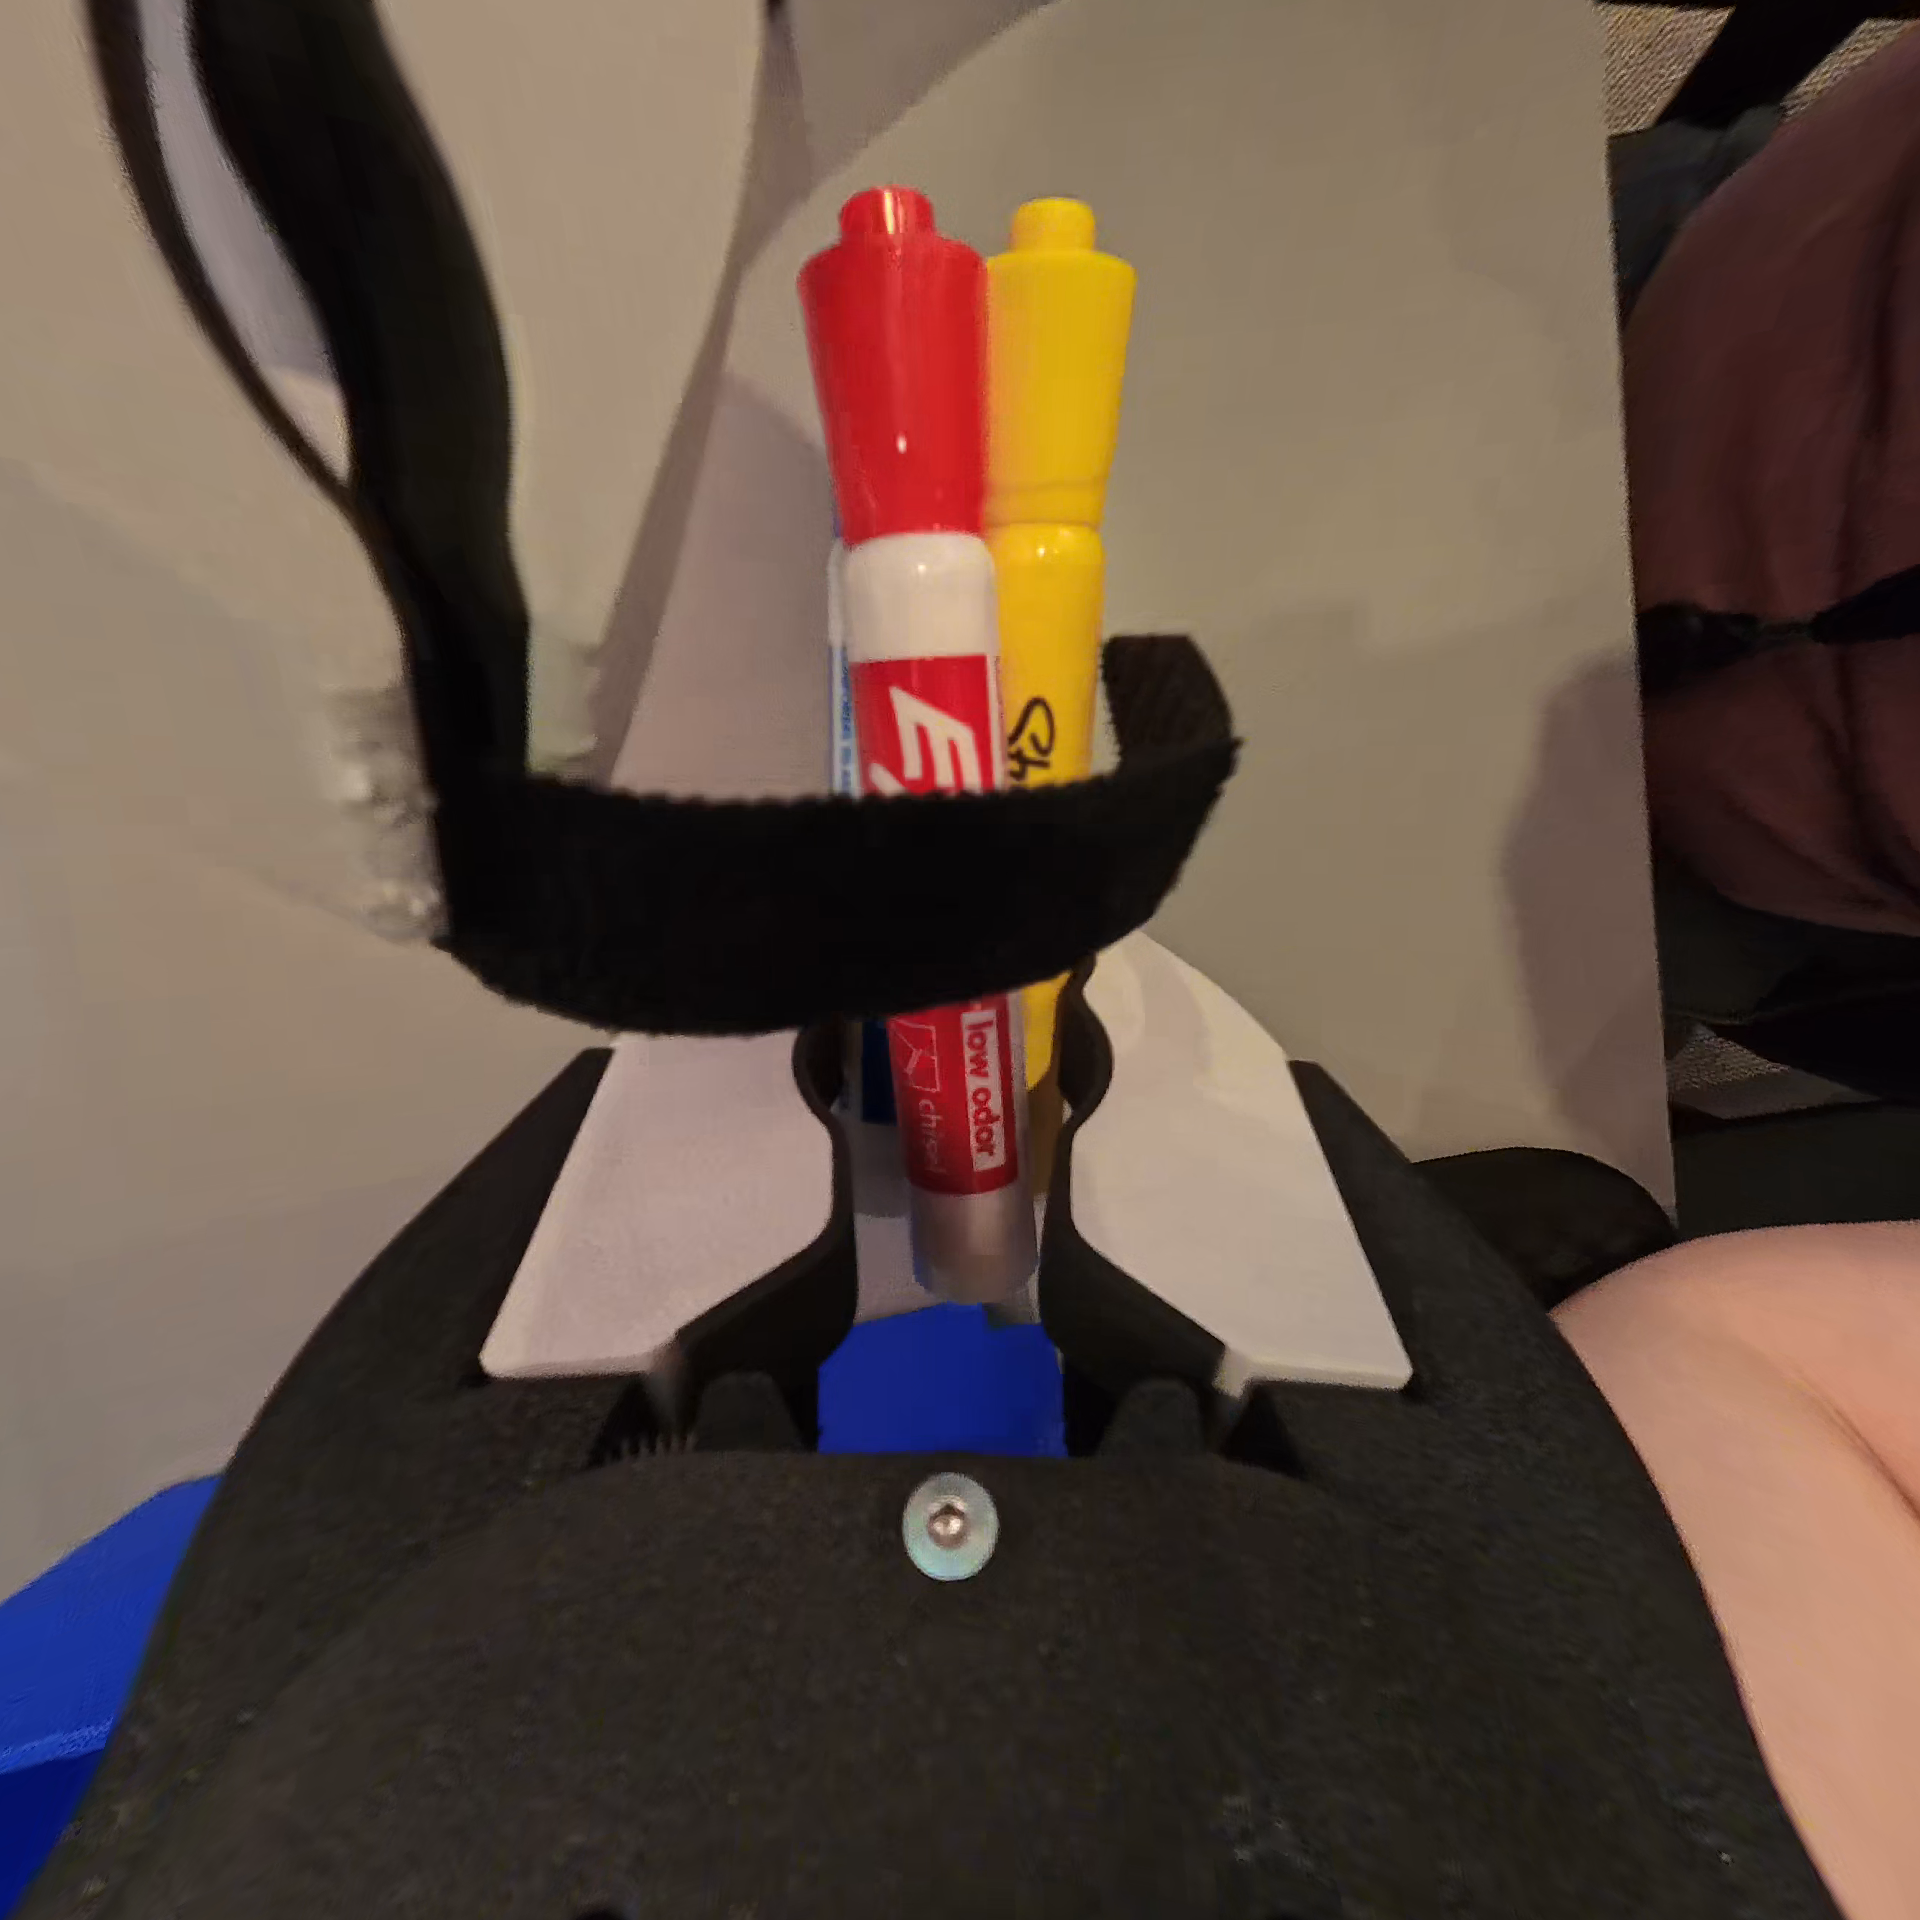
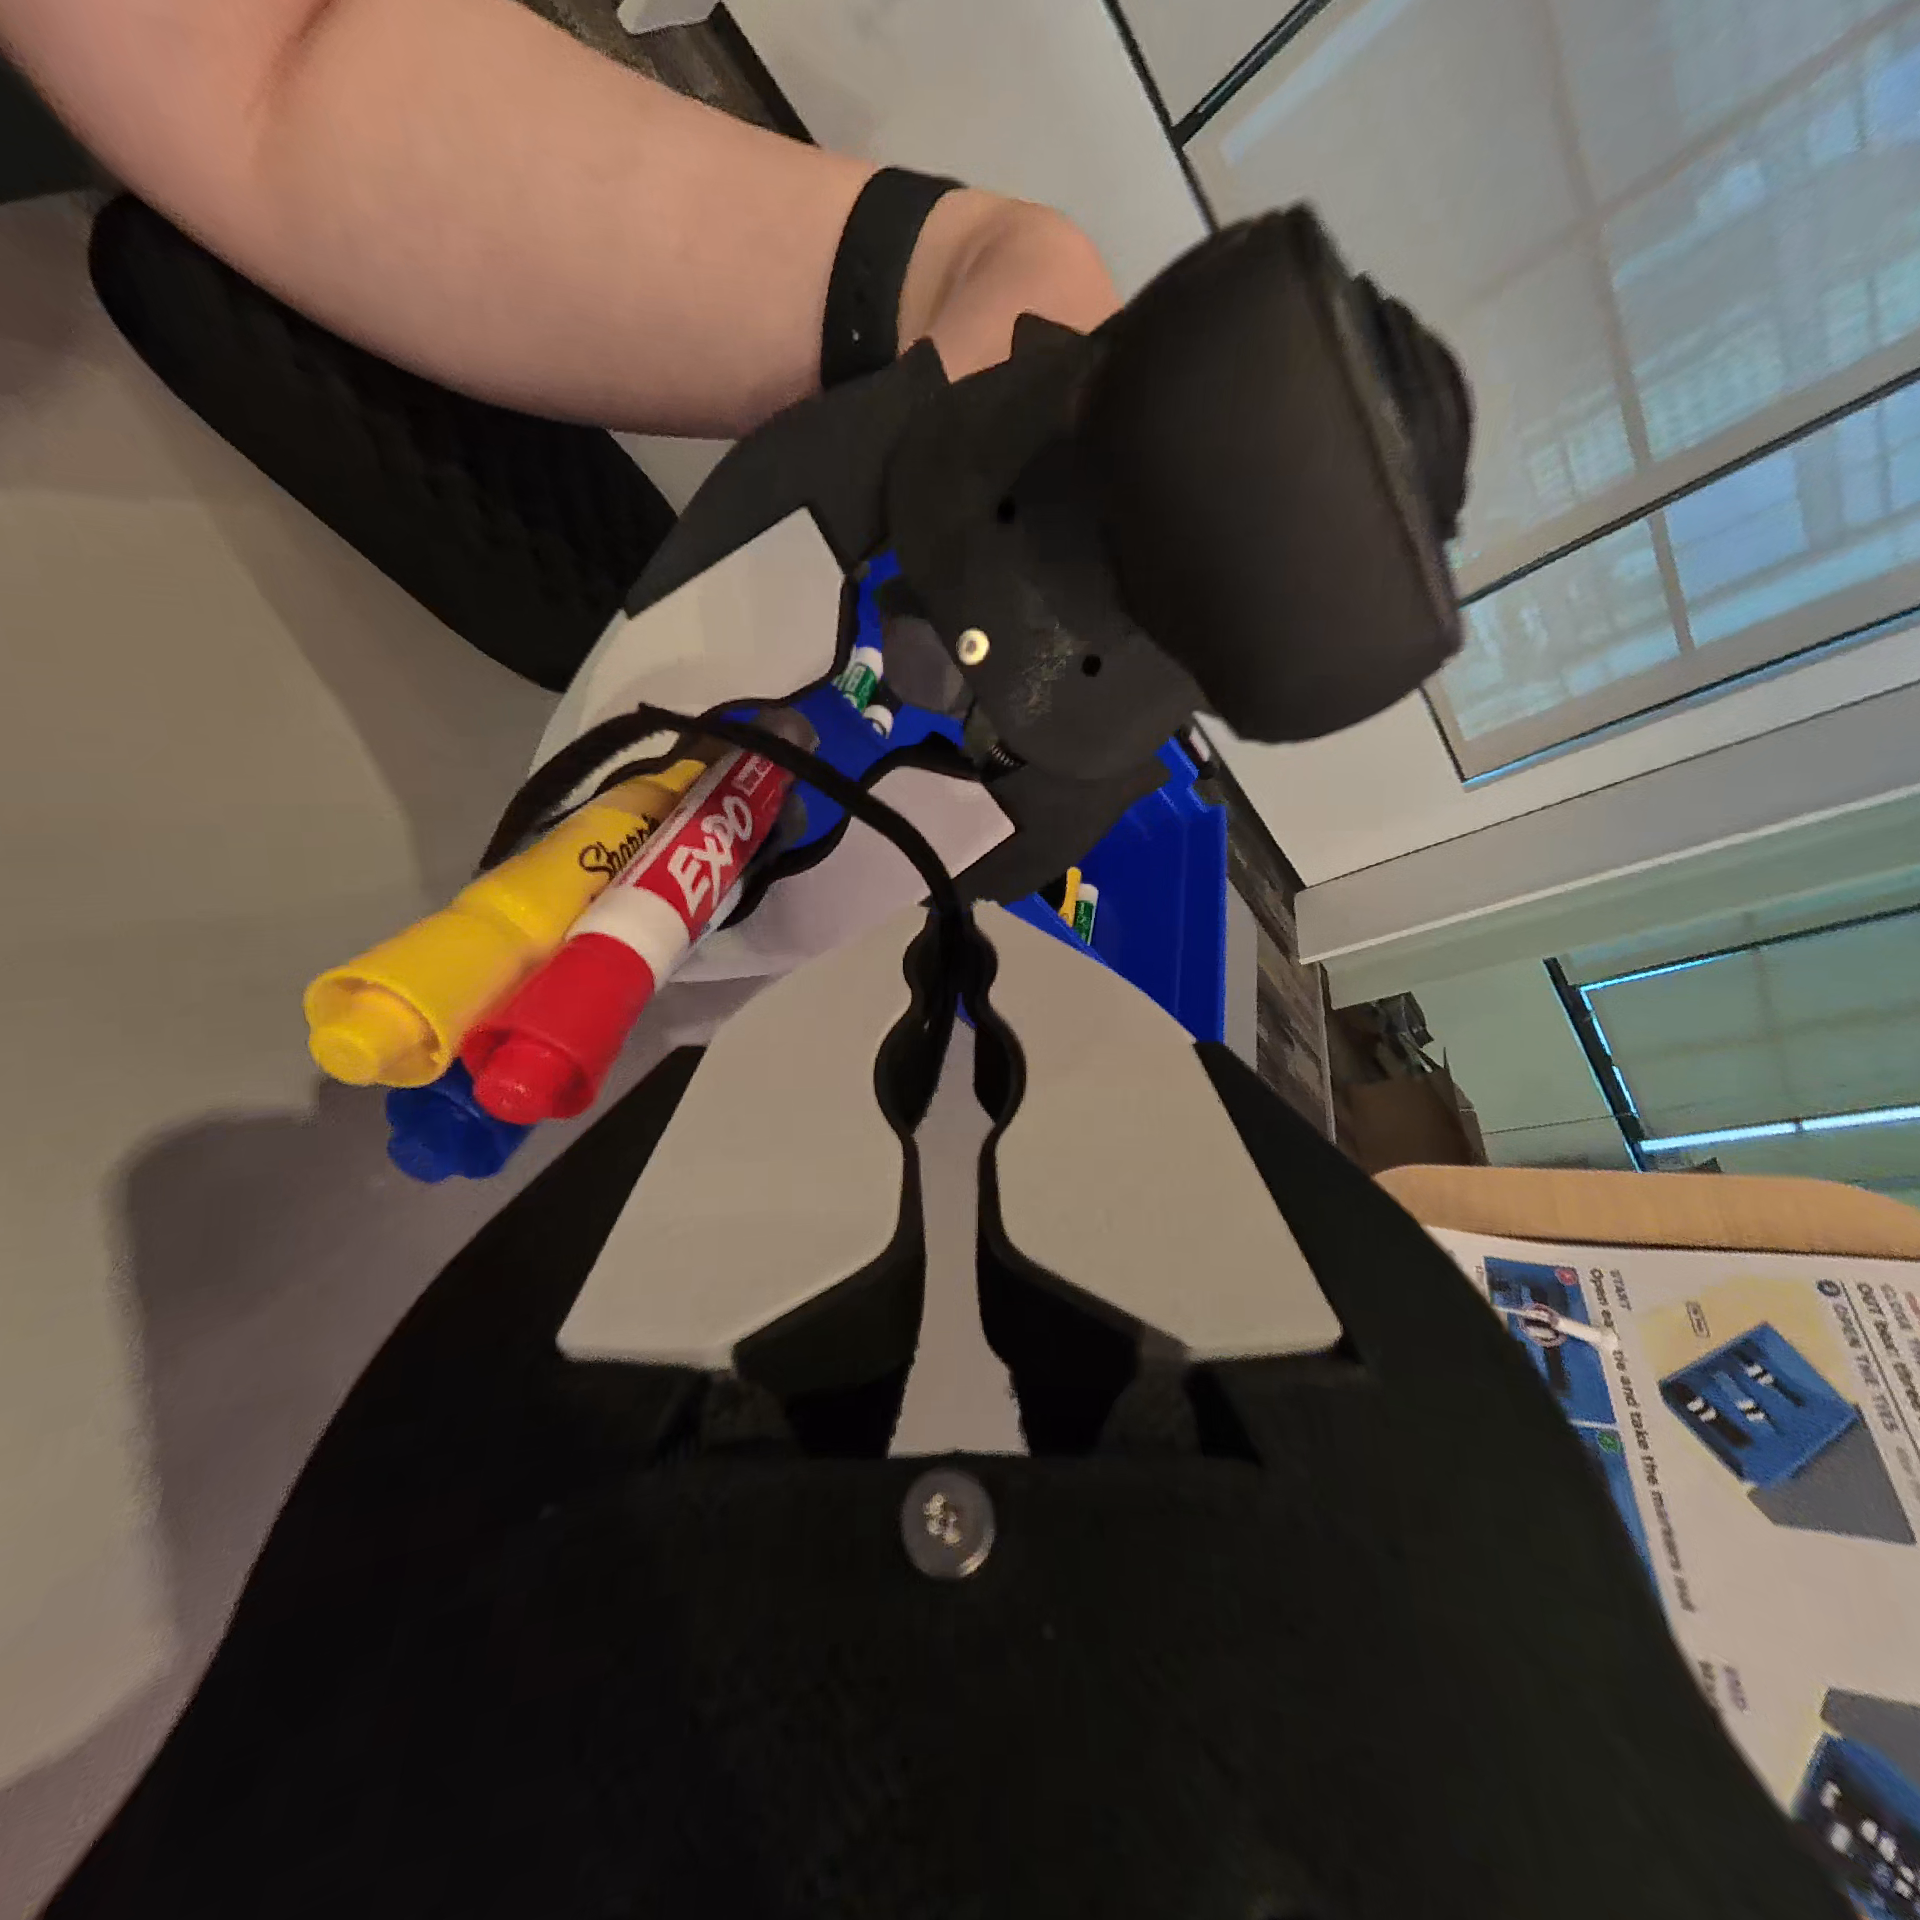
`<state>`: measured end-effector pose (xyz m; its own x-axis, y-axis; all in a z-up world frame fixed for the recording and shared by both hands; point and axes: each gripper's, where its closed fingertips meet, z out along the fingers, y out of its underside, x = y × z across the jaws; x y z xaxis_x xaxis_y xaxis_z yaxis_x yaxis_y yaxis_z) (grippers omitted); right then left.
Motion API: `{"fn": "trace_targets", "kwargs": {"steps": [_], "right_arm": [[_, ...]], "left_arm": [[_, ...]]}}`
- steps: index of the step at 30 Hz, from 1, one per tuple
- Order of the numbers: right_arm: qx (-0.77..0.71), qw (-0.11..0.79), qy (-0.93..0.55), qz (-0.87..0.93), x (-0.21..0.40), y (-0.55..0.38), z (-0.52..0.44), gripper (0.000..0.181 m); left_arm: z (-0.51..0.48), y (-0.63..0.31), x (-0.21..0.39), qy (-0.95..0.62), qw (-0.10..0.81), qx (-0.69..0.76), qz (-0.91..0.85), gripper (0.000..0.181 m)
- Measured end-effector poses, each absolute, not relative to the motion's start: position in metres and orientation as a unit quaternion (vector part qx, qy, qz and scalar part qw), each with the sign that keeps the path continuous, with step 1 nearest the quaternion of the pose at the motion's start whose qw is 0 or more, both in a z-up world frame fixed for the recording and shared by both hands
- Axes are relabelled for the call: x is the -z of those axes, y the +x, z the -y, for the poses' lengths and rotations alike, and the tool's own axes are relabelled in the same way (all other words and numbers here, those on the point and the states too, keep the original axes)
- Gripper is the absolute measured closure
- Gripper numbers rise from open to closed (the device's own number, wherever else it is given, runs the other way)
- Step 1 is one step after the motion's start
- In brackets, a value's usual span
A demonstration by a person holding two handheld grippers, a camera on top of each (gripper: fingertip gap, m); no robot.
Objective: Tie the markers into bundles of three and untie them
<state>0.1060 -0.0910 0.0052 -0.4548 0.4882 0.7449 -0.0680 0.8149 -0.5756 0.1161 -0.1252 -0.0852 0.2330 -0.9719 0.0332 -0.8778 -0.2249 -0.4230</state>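
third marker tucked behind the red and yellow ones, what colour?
Blue marker; its cap shows best in the right wrist view, below the red marker.

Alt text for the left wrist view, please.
The left gripper clamps three upright markers: a red marker, a yellow marker and a mostly hidden blue marker. A black strap loops loosely around them.

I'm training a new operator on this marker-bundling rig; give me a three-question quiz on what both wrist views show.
1. True or false: the left gripper clamps a red-capped marker, a yellow marker and a blue-capped marker together.
2. What does the right gripper pinch?
A. a marker cap
B. the black fabric hook-and-loop strap
C. nothing
3. Fill in: beyond the left gripper sits a ____ plastic bin holding more markers.

Key: 1 true; 2 B; 3 blue.
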Motion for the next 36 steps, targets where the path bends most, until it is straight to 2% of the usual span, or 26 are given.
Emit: {"fn": "trace_targets", "kwargs": {"steps": [11,18,21,28,36], "right_arm": [[-0.245,0.405,-0.141,0.869,-0.004,0.106,0.106,0.177],[-0.252,0.441,-0.181,0.842,0.034,0.099,0.086,0.177],[-0.243,0.43,-0.195,0.848,0.048,0.102,0.082,0.177],[-0.255,0.453,-0.212,0.828,0.041,0.103,0.071,0.177],[-0.252,0.44,-0.222,0.833,0.045,0.106,0.064,0.177]], "left_arm": [[0.122,0.118,0.077,-0.77,0.181,0.154,-0.592,0.143],[0.117,0.087,0.113,-0.819,0.09,0.078,-0.561,0.142],[0.113,0.085,0.121,-0.821,0.077,0.07,-0.561,0.142],[0.116,0.076,0.137,-0.834,0.045,0.086,-0.544,0.142],[0.116,0.082,0.142,-0.831,0.031,0.076,-0.55,0.142]]}}
